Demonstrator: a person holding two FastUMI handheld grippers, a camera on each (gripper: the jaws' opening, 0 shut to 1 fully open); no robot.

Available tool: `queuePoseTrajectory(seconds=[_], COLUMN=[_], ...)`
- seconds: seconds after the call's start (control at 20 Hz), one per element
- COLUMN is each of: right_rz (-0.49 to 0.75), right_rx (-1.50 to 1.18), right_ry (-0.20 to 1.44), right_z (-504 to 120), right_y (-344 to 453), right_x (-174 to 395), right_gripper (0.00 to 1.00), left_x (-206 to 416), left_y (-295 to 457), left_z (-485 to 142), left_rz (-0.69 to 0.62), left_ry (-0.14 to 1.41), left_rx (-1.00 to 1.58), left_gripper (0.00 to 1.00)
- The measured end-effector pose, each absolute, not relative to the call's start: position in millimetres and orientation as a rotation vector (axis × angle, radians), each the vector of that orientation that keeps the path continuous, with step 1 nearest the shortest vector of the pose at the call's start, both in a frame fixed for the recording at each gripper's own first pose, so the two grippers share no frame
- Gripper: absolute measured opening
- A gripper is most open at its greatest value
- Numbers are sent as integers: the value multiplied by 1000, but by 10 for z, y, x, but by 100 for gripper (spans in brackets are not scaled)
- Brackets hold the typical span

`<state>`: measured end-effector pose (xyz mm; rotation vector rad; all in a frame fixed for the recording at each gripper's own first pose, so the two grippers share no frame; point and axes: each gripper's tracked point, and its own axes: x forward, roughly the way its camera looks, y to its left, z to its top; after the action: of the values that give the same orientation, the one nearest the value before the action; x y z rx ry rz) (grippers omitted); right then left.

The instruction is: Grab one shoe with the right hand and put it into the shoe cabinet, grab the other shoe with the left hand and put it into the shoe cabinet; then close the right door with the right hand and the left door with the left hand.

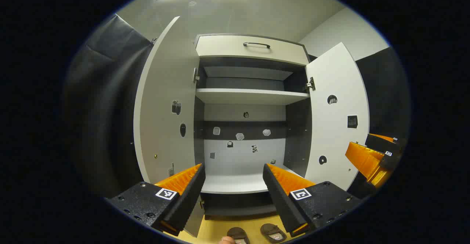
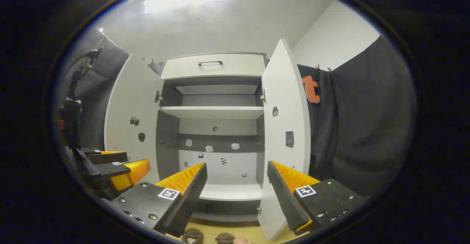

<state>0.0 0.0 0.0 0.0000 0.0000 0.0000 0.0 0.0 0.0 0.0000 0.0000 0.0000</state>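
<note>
- Shoes: the pair lies on the yellow floor below and ahead of both tools, just in front of the shoe cabinet's base, with neither shoe gripped yet. In the left gripper view the left-hand shoe and right-hand shoe sit side by side, close together, and seem to run lengthwise toward the cabinet.
- Your right tool is spread wide and empty, aimed at the cabinet's open middle; the shoes show at the very bottom edge of the right gripper view, so you must tip it well downward to reach one.
- Your left tool is likewise spread and holding nothing, level with the lower shelf.
- The two tools hang near each other, left beside right, neither clearly nearer the pair; take the right-side shoe with the right tool to avoid crossing.
- Both doors stand open: the left door and right door swing outward, leaving a wide mouth. The lower shelf looks bare, with room for both shoes.
- Watch the right door's lower edge; it sits just beside the right tool's outer finger.
</note>
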Motion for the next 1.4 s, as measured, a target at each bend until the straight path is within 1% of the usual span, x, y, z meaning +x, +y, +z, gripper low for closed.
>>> queuePoseTrajectory(seconds=[0.05, 0.1, 0.15, 0.35, 0.4, 0.45, 0.5, 0.55, 0.6, 0.75, 0.8, 0.95, 1.0, 1.05, 1.1, 1.15, 1.2, 1.25, 1.4], right_rz=[0, 2, 3, 5, 4, 4, 3, 3, 3, 6, 7, 12, 16, 21, 29, 36, 43, 53, 93], right_rx=[0, 0, 0, -2, 0, 0, 0, 0, 2, 6, 6, 7, 7, 8, 11, 17, 24, 29, 25], right_ry=[2, 6, 7, 11, 12, 12, 10, 10, 10, 12, 13, 16, 19, 23, 33, 50, 79, 124, 314], right_z=[-14, -22, -40, -71, -72, -77, -74, -78, -83, -98, -104, -132, -144, -177, -227, -332, -504, -762, -1801], right_y=[2, 12, 18, 21, 20, 11, 4, -3, -5, -9, -7, 4, 12, 28, 51, 76, 103, 128, 271], right_x=[6, 17, 18, 31, 36, 37, 40, 39, 39, 41, 48, 45, 46, 46, 48, 67, 61, 28, -153], right_gripper=[94, 94, 98, 98, 98, 98, 98, 98, 94, 94, 98, 98, 99, 98, 99, 99, 94, 99, 99], left_x=[6, 6, 2, 0, 1, 1, -3, -3, -2, -2, 2, 5, 3, 3, -1, -3, -7, -10, -26], left_y=[5, 14, 16, 32, 41, 49, 55, 63, 67, 88, 98, 119, 119, 125, 137, 143, 158, 173, 243], left_z=[-11, -22, -31, -41, -36, -39, -39, -40, -36, -40, -37, -40, -36, -34, -31, -35, -32, -31, -40], left_rz=[0, 0, 0, 0, 2, 3, 5, 6, 8, 13, 14, 18, 18, 19, 20, 22, 24, 26, 40], left_ry=[2, 5, 8, 11, 11, 11, 12, 12, 11, 12, 13, 13, 12, 12, 10, 11, 11, 11, 15], left_rx=[1, 1, 1, -3, -2, -1, 0, 0, 1, 0, 2, 6, 3, 1, 0, 3, 4, 5, 2], left_gripper=[96, 96, 96, 96, 99, 99, 96, 96, 96, 96, 96, 96, 99, 96, 96, 96, 96, 96, 96])
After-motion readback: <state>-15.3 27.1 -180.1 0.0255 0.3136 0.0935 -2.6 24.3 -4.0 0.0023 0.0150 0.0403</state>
